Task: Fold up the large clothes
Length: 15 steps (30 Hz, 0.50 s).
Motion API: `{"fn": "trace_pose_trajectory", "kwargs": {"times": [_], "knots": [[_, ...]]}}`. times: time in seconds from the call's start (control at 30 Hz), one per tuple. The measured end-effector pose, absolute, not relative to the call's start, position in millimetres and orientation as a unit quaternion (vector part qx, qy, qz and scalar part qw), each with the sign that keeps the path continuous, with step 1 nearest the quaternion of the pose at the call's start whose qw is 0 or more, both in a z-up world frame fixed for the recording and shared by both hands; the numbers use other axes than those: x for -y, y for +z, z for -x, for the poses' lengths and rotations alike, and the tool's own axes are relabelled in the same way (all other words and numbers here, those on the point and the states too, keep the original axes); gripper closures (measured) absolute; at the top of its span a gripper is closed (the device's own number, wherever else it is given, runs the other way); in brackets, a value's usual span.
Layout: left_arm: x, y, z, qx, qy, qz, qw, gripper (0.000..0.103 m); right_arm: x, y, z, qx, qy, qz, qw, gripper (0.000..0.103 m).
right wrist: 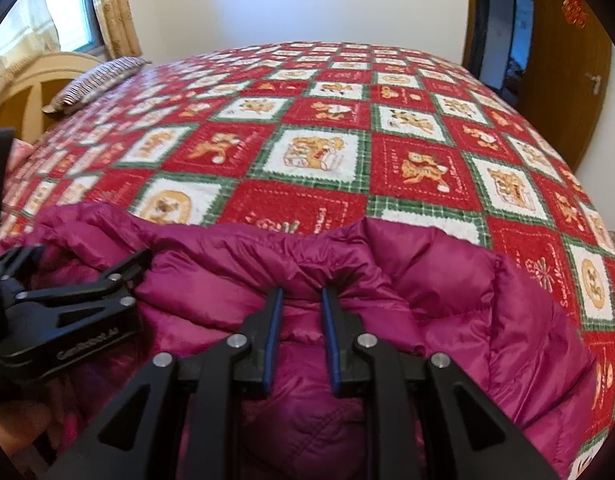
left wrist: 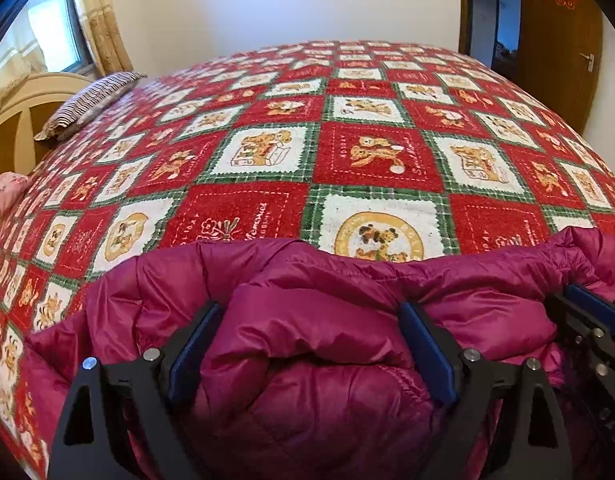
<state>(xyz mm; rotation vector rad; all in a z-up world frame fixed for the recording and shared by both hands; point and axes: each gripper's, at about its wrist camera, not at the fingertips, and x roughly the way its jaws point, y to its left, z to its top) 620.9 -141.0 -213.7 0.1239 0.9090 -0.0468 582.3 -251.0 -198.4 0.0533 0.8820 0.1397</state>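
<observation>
Jacket: the magenta puffer jacket [left wrist: 307, 320] is bunched in a heap at the near edge of the bed [left wrist: 347, 140], on the red teddy-bear blanket [right wrist: 387, 160].
Left tongs: the left tongs [left wrist: 311, 328] are spread wide around a fat roll of the padding, blue pads [left wrist: 425, 344] against the fabric on both sides.
Right tongs: the right tongs [right wrist: 302, 300] are nearly closed, a ridge of jacket bunched at their tips; whether it's pinched, I can't tell.
Background: striped pillow [left wrist: 91, 100] by the headboard [left wrist: 23, 120].
</observation>
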Motion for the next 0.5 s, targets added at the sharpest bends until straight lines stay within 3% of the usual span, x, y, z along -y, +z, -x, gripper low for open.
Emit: {"fn": "trace_pose_trajectory", "kwargs": {"times": [0.1, 0.13, 0.17, 0.33, 0.5], "knots": [[132, -183, -609, -0.426, -0.046, -0.071, 0.901, 0.013, 262, -174, -562, -0.399, 0.057, -0.020, 0.915, 0.048], [127, -168, -599, -0.404, -0.047, -0.080, 0.910, 0.013, 269, -163, -548, -0.384, 0.048, -0.019, 0.922, 0.031], [122, -153, -585, -0.383, -0.048, -0.094, 0.918, 0.013, 275, -156, -538, -0.376, 0.044, -0.020, 0.925, 0.026], [82, -112, -487, -0.333, -0.064, -0.139, 0.930, 0.013, 313, -140, -467, -0.391, 0.041, -0.043, 0.919, 0.026], [28, -123, -384, -0.333, -0.068, -0.130, 0.932, 0.013, 339, -150, -379, -0.419, 0.021, -0.058, 0.906, 0.026]]}}
